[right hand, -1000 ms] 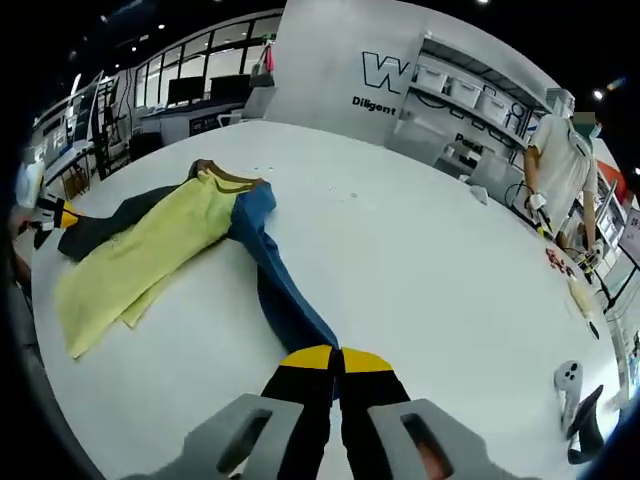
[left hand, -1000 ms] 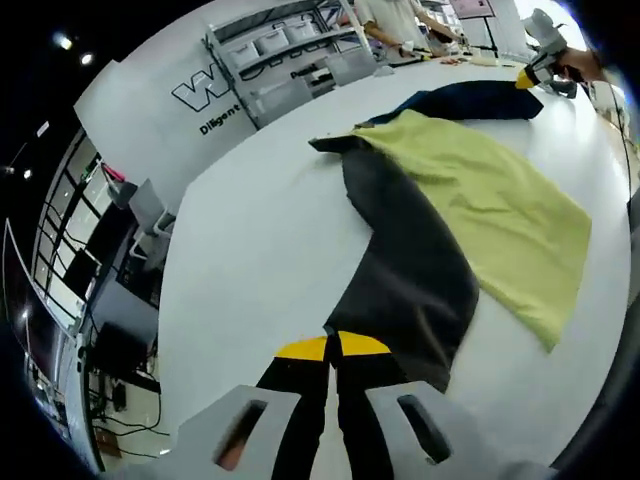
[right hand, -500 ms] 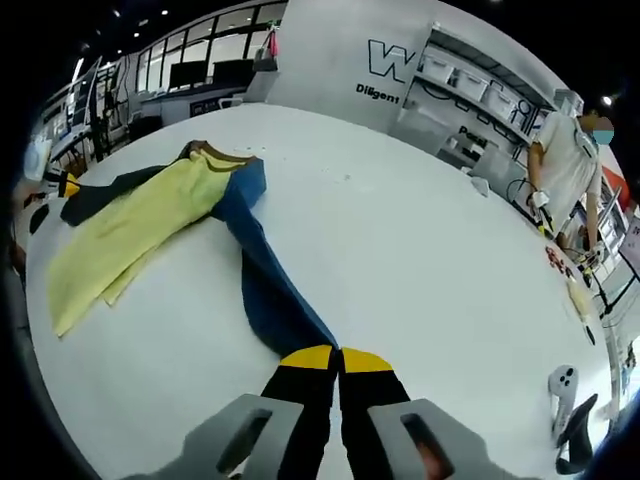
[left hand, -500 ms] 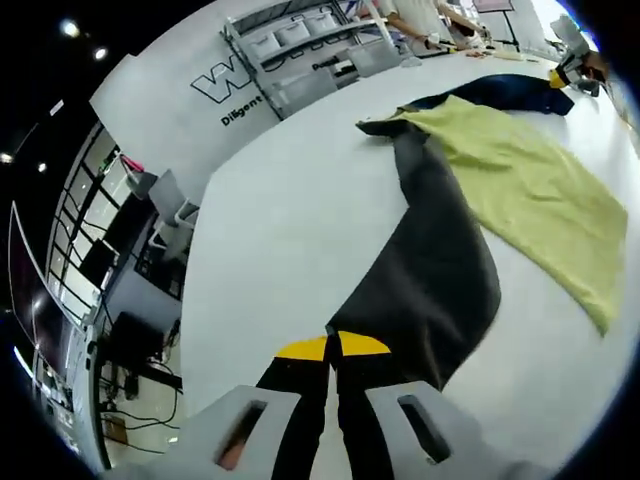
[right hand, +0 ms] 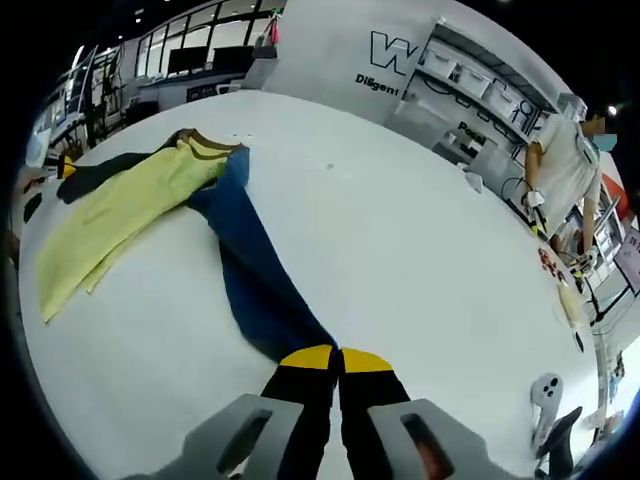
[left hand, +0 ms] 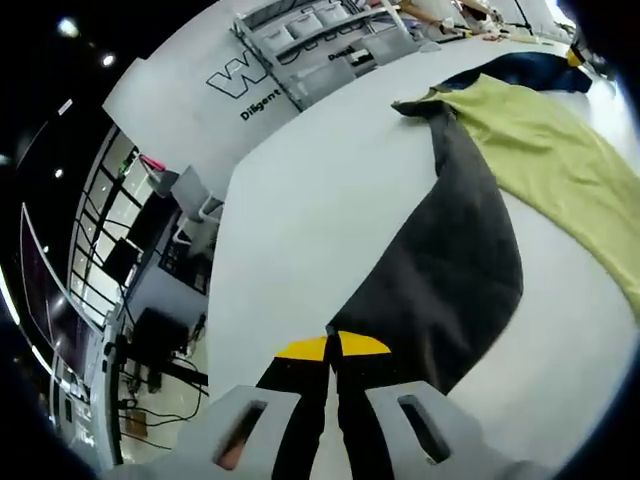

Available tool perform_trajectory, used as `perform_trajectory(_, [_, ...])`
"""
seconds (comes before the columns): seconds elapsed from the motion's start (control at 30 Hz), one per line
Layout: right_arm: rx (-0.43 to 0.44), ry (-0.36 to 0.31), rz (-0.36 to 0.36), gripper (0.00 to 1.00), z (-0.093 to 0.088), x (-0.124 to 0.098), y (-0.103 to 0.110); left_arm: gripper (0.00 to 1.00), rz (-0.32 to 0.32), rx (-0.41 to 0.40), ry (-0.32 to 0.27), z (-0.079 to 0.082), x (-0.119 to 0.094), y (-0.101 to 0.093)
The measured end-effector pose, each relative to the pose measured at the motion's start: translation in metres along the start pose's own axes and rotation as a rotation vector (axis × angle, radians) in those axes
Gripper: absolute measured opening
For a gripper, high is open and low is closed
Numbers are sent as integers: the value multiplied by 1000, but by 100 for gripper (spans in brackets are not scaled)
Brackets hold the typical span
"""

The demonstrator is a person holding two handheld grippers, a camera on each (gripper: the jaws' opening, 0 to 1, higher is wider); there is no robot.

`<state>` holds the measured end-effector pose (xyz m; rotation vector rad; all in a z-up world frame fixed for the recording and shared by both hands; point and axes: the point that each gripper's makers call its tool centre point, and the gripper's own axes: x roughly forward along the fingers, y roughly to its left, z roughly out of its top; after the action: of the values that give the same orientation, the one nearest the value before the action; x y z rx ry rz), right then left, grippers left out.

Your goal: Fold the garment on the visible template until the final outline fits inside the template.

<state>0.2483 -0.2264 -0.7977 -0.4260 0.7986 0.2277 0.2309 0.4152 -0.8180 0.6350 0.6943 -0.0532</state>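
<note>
A garment with a yellow-green body [left hand: 545,150] lies flat on the white table [left hand: 300,200]. Its dark grey sleeve [left hand: 450,260] runs from the collar down to my left gripper [left hand: 332,345], whose yellow-tipped jaws are shut on the sleeve end. In the right gripper view the same yellow body [right hand: 120,205] lies at the far left, and its blue sleeve [right hand: 250,280] stretches across the table [right hand: 420,260] to my right gripper [right hand: 338,357], shut on that sleeve's end. The other dark sleeve [right hand: 100,175] trails off to the left edge.
A person [right hand: 565,165] stands at the table's far right beside shelving [right hand: 470,100]. A small white controller [right hand: 545,395] and scattered small items [right hand: 560,280] lie near that edge. Shelves [left hand: 320,40] and chairs [left hand: 195,200] stand beyond the table's rim.
Both grippers have drawn away from the garment's body, each with its sleeve end held. The sleeves now lie longer and straighter, and the yellow body looks farther off in both views.
</note>
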Motion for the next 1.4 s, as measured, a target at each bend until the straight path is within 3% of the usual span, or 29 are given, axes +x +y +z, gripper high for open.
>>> perform_trajectory(0.47, [8,42,-10,0,-10,11,-27,1,47,-4,29,-7,16,25])
perform_trajectory(0.8, [-24,84,11,0,-23,22,-34,1,36,-26,37,-7,30,38])
perform_trajectory(0.93, [-75,104,18,0,-26,24,-37,1,29,-15,52,-11,36,42])
perform_trajectory(1.07, [-101,118,25,0,-27,27,-41,1,15,-89,30,-7,36,44])
perform_trajectory(1.4, [-103,160,28,0,-38,37,-56,1,39,-100,62,-8,39,48])
